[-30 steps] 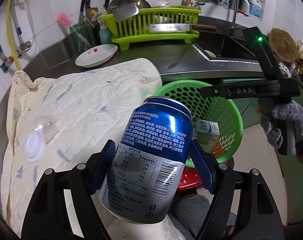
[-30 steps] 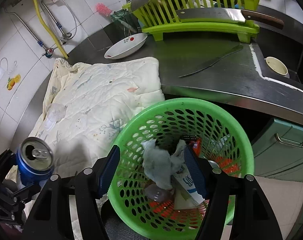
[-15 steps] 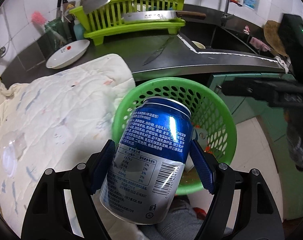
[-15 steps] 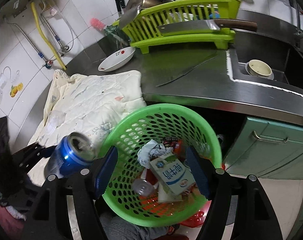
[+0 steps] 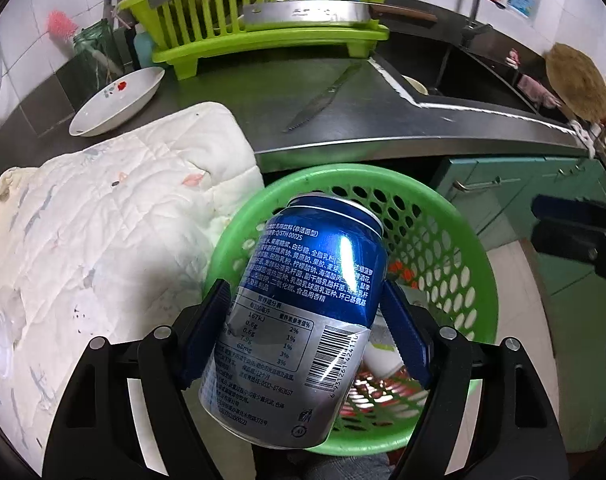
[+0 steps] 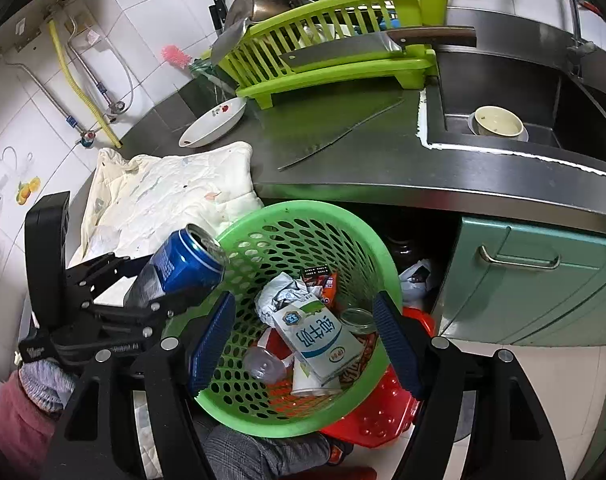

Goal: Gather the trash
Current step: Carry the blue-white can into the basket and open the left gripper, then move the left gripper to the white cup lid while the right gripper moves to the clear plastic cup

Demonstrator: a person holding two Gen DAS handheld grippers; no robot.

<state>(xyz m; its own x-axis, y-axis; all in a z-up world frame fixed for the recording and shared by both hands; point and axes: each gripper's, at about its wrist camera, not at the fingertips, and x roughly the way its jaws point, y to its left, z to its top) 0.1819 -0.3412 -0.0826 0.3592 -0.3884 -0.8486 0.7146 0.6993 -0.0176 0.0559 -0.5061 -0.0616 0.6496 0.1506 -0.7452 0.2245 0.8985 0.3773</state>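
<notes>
Counter: grey steel worktop across the upper half of both views, with a sink at 2 o'clock in the right wrist view.
Quilt: pale padded cloth with faint prints, spread over the counter's left end, at 9 o'clock in the left wrist view; its corner reaches the basket rim.
Dish rack: lime green, at 12 o'clock on the counter, with a cleaver laid across its front.
Basket: green perforated tub below the counter edge, at the centre of the right wrist view, tilted towards the camera. Inside lie a milk carton, crumpled paper and a clear cup.
Plate: white, at 10 o'clock in the left wrist view, just beside the rack and near the quilt's far edge.
Knife: slim blade lying flat on bare steel between rack and basket, at 12 o'clock.
Can: blue and silver drink can, tipped with its top pointing at 1 o'clock, held over the basket's left rim.
Left gripper: blue pads clamped on the can's sides.
Right gripper: pads spread wide apart, holding nothing, hovering above the basket's contents at 6 o'clock.
</notes>
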